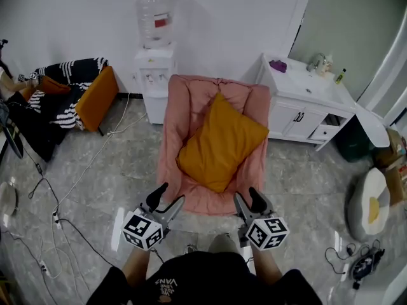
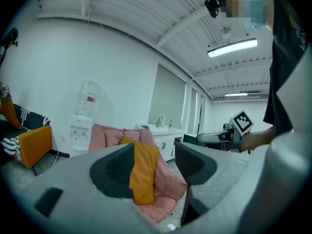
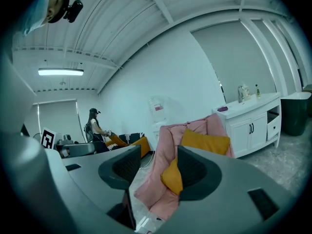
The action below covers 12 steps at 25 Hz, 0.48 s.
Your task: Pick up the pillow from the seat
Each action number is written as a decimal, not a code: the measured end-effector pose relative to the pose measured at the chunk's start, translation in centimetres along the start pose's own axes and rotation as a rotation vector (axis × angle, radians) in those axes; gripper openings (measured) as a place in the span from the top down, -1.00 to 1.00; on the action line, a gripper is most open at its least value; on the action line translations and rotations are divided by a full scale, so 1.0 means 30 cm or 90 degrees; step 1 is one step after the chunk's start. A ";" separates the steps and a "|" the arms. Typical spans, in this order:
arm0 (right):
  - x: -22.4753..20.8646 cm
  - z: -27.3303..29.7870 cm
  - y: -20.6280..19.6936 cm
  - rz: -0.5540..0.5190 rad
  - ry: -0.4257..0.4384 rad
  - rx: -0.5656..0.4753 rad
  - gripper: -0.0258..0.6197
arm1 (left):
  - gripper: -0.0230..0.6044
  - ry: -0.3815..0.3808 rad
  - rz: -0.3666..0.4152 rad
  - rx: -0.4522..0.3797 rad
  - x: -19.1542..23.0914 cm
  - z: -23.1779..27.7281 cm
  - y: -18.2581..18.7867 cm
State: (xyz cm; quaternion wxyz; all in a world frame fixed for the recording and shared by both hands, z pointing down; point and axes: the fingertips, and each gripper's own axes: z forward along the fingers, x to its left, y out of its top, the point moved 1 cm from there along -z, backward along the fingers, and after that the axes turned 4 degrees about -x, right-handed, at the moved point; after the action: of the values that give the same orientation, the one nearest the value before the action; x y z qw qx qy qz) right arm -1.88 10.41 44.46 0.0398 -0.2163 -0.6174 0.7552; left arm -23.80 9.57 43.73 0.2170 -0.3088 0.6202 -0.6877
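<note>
Two sets of jaws stand released — left gripper, right gripper — facing the orange pillow; label on water jug unreadable

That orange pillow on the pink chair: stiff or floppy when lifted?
Probably floppy: the orange pillow looks puffy and slumps against the pink chair. Likely light for its size, given that puffiness. Its matte fabric should grip rather than slip.
</note>
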 end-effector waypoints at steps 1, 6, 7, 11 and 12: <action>-0.021 0.007 -0.001 0.004 -0.008 0.001 0.24 | 0.11 -0.006 -0.001 0.004 0.003 0.023 -0.006; -0.115 0.071 0.018 0.008 -0.017 0.003 0.24 | 0.11 -0.019 -0.004 0.011 0.025 0.154 -0.010; -0.135 0.087 0.025 0.009 -0.016 0.004 0.24 | 0.11 -0.019 -0.003 0.011 0.029 0.181 -0.005; -0.235 0.152 0.069 0.010 -0.016 0.010 0.24 | 0.11 -0.019 0.004 0.016 0.039 0.293 0.016; -0.259 0.172 0.081 0.010 -0.015 0.011 0.24 | 0.11 -0.015 0.005 0.018 0.047 0.320 0.022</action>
State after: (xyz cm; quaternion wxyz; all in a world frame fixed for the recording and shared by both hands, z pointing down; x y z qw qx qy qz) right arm 3.71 2.56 45.05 0.0284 -0.2116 -0.6094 0.7636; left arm -18.20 1.62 43.68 0.2314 -0.3114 0.6094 -0.6915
